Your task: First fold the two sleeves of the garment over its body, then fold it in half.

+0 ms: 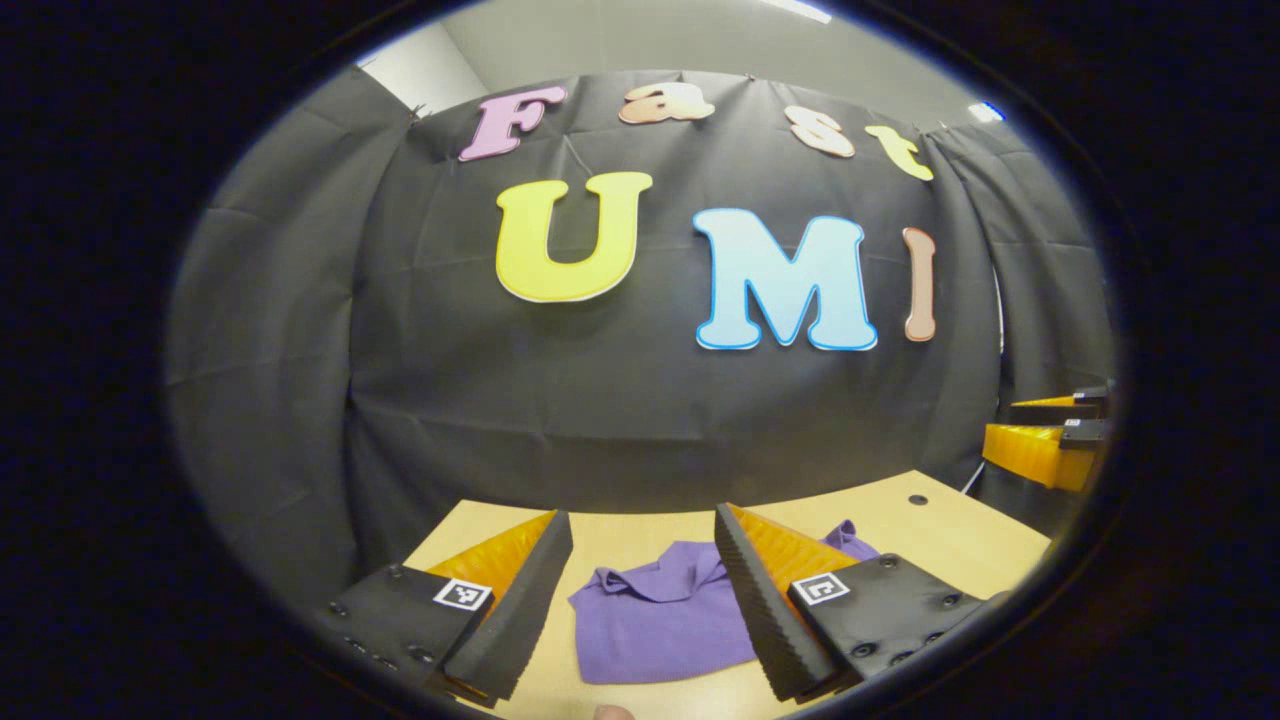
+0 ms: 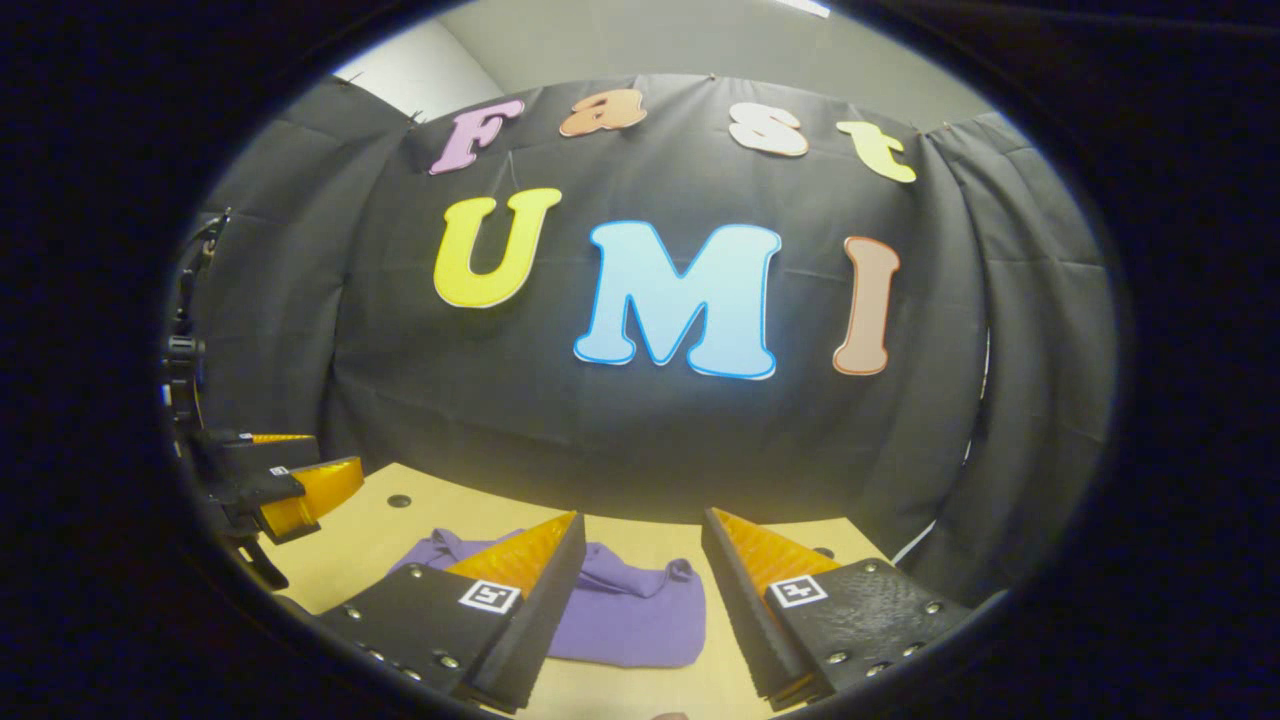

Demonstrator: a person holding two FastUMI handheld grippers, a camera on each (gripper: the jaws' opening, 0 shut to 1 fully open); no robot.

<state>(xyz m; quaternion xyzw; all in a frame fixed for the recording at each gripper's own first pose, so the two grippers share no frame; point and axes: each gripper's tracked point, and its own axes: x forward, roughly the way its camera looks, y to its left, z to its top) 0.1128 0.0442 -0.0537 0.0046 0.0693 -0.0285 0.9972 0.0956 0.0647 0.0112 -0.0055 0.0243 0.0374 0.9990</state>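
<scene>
In the left gripper view, the left tongs (image 1: 642, 590) are standing wide apart and holding nothing, their two fingers (image 1: 520, 600) framing a gap through which the purple garment (image 1: 660, 620) is showing. The garment is lying on the wooden surface (image 1: 950, 530), bunched and already folded in on itself, with a rumpled edge toward the far side and a smoother flat part nearer the camera. A further bit of purple cloth is peeking out past the right-hand finger. The tongs are hovering above the garment, not touching it as far as can be told. Far off at the right edge, the right tongs (image 1: 1040, 440) are showing, raised near the black cloth wall (image 1: 600, 400); from here it cannot be told how wide they are standing. A small dark hole (image 1: 917, 499) is sitting in the surface near its far edge.

In the right gripper view, the right tongs (image 2: 640, 590) are also standing wide apart and empty, with the garment (image 2: 630, 615) lying on the surface (image 2: 360, 540) between and partly behind their fingers (image 2: 530, 610). At the left edge the left tongs (image 2: 300, 485) are showing, lifted above the surface beside a dark hole (image 2: 399, 500)
</scene>
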